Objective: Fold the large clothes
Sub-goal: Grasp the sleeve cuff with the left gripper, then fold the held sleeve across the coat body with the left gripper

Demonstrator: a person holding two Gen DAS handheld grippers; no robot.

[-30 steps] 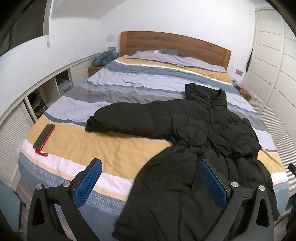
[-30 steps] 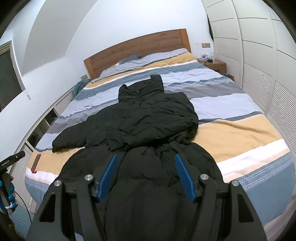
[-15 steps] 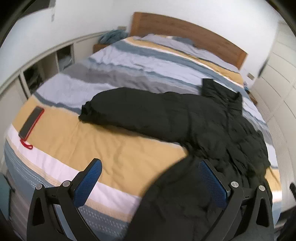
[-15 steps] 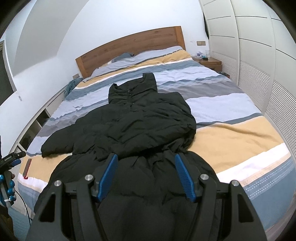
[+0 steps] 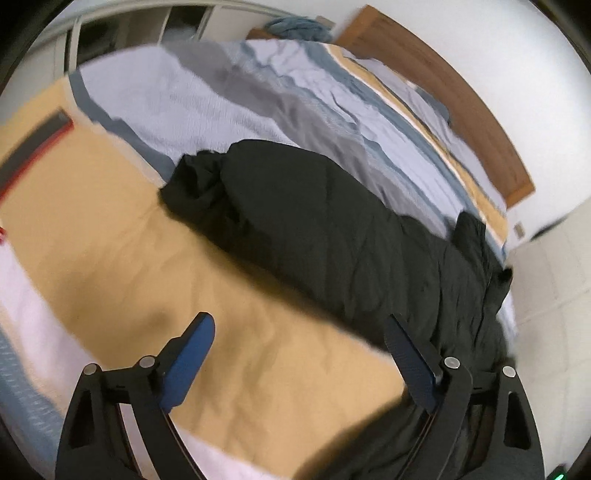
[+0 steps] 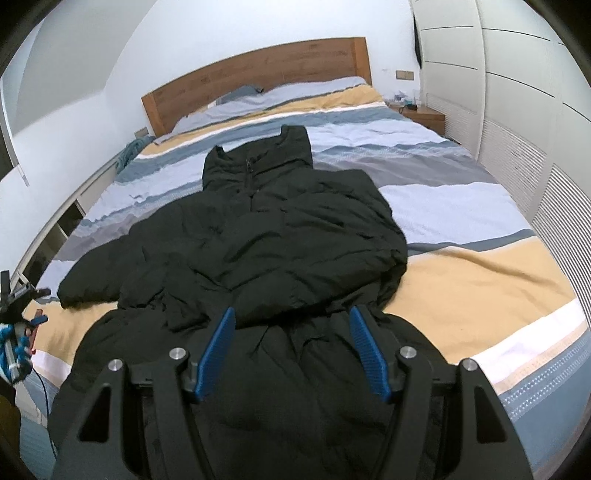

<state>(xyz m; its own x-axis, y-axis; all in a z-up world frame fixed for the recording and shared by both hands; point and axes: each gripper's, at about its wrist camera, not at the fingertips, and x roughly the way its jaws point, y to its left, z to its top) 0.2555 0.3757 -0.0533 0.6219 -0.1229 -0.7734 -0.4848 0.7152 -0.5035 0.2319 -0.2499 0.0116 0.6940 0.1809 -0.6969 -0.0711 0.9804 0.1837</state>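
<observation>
Left wrist view. The left gripper [image 5: 297, 334] hangs over the yellow band of the striped duvet [image 5: 229, 295], its jaws wide apart and closing, with only bare bedding between them. The black padded coat [image 5: 332, 221] lies across the bed beyond the jaws; one sleeve [image 5: 229, 184] stretches out to the left, its cuff resting where the yellow band meets the pale blue one. The right blue pad [image 5: 406, 354] stands over the edge of the coat's dark cloth (whether it touches cannot be told, since the frame is blurred). A dark phone in a red case [image 5: 33, 147] lies at the far left on the yellow band. The wooden headboard [image 5: 443, 99] runs along the far right, and a blue-green cloth [image 5: 299, 27] sits at the top near open shelves [image 5: 110, 33].

Right wrist view. The right gripper [image 6: 291, 345] is held above the lower half of the coat [image 6: 266, 240], its jaws partly apart and clamped on nothing. The coat lies front up along the middle of the bed, collar [image 6: 255, 158] toward the headboard [image 6: 258, 77], hem nearest the camera; its right sleeve is folded across the chest, its left sleeve spread out to the left. The left gripper [image 6: 18, 317] shows at the left edge. White wardrobe doors [image 6: 517, 110] line the right wall, with a bedside table [image 6: 421, 114] beside them.
</observation>
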